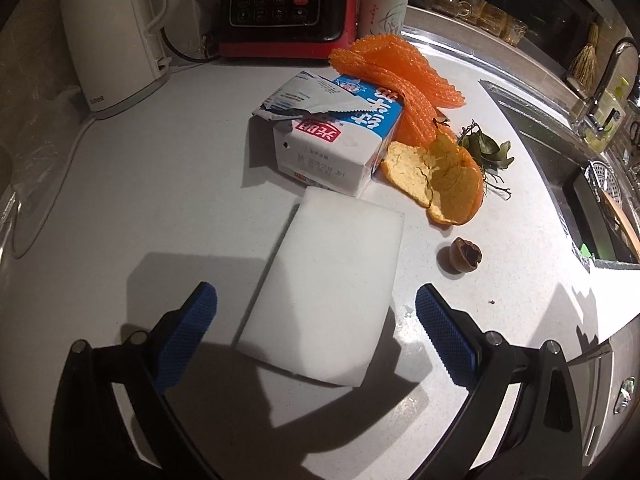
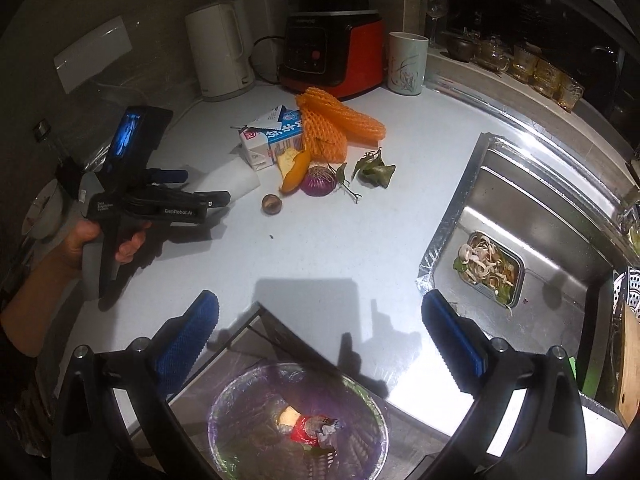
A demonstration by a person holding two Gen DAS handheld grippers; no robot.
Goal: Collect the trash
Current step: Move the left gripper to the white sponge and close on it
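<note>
The white table (image 1: 140, 200) carries a white foam block (image 1: 326, 292), a milk carton (image 1: 332, 136), orange foam netting (image 1: 400, 76), orange peel (image 1: 440, 176), leaves (image 1: 486, 150), a nut shell (image 1: 460, 258), a kettle (image 1: 108, 36) and a blender base (image 1: 288, 8).

1. The milk carton (image 1: 332, 136) is showing blue and white, with a red label.
2. The foam net (image 1: 400, 76) is glowing orange in a mesh pattern.
3. The peel (image 1: 440, 176) is showing orange outside, pale yellow inside.
4. The sponge block (image 1: 328, 288) is lying plain white.
5. The desk (image 1: 160, 184) is looking speckled white.
6. The onion (image 2: 318, 186) is showing purple.
7. The kettle (image 1: 108, 36) is standing cream.
</note>
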